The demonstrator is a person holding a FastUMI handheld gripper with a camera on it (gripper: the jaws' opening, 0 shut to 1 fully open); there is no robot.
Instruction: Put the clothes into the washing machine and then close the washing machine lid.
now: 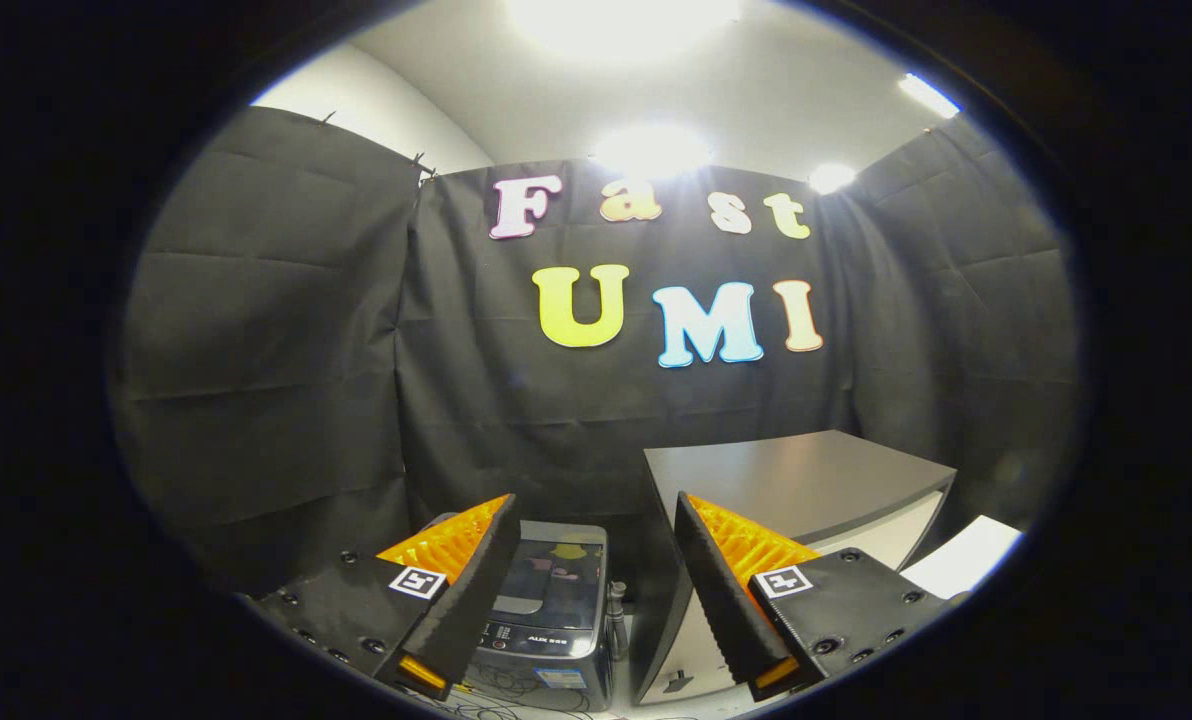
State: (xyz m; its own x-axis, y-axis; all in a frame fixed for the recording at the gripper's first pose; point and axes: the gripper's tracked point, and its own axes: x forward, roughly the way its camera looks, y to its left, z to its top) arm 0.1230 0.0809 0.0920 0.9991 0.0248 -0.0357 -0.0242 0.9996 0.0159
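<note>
Gripper (591,590) jaws wide open, nothing between them. Washer (548,620) on the floor just ahead, showing in the gap at 12 o'clock, lid down. Counter (806,480) beyond the right finger, at 1 o'clock.

**Partly hidden around the washer**

The left finger (456,590) of the gripper (591,600), its fingers spread apart with nothing between them, covers the left side of the washing machine (551,610), and the right finger (726,600) hides the near corner of the grey table (806,480). The machine's lid is too dark and glossy to tell whether it is down. A white sheet (961,555) beside the table is cut off
</note>
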